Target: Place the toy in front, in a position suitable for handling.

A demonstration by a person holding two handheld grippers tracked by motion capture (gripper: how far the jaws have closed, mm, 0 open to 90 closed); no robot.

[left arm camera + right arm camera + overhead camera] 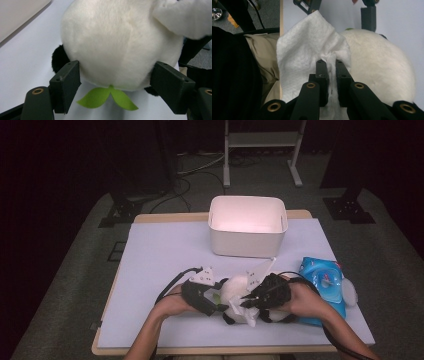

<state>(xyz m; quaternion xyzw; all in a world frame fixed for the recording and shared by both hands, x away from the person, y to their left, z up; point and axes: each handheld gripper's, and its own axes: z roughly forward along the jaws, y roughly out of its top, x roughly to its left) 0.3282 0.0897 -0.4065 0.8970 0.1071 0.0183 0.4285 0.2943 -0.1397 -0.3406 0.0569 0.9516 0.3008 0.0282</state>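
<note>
Two jaws of the left gripper (116,87) clamp the white plush toy (120,45) on the bench (160,255); the right gripper (331,65) pinches a white wipe (307,47) against it, near the blue wipe pack (325,285).

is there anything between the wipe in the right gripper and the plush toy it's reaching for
Nothing visible does. The right gripper is shut on the white wipe, which lies right beside the plush toy, while the left gripper clamps the toy's round body.
</note>
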